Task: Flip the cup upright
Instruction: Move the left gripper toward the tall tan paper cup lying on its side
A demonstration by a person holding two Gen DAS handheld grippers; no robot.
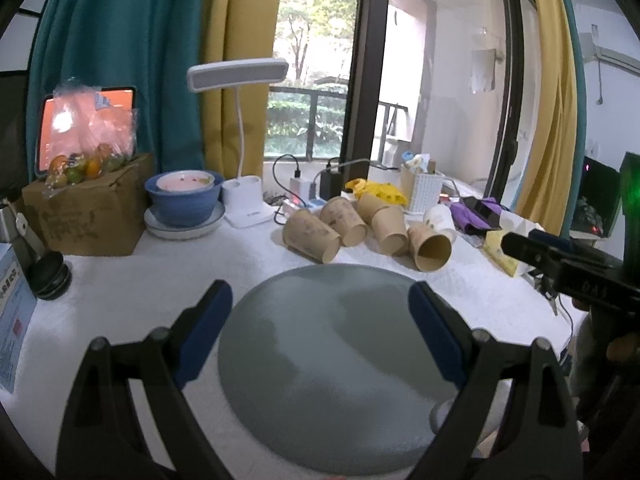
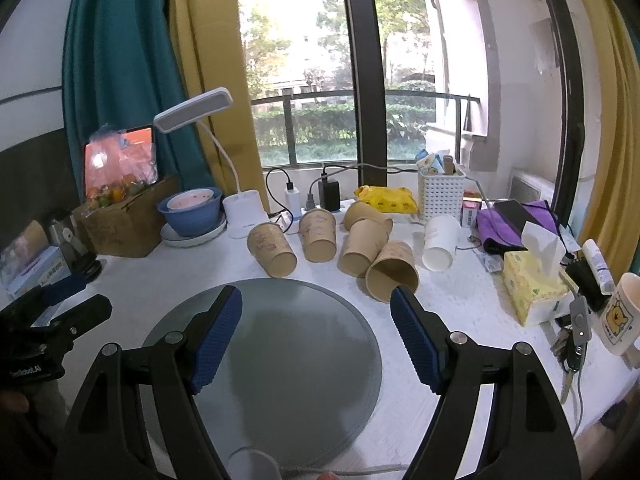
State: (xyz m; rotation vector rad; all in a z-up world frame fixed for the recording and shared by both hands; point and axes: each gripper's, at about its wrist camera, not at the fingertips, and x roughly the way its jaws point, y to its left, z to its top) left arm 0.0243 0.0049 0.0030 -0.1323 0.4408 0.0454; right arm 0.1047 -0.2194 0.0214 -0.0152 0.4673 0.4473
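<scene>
Pre-grasp: both grippers, left [image 1: 320, 300] and right [image 2: 316, 306], wide open, empty, above tray [image 2: 320, 380]. Cups [image 2: 392, 272] lying sideways. Next: reach nearest, close on wall.

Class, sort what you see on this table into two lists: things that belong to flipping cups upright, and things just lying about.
Belongs to the job:
brown paper cups, lying on their sides
white paper cup, also tipped over
grey round mat
left hand-held gripper and right hand-held gripper, both open

Just lying about:
desk lamp
blue bowl
tissue box
cartoon mug
white basket
</scene>
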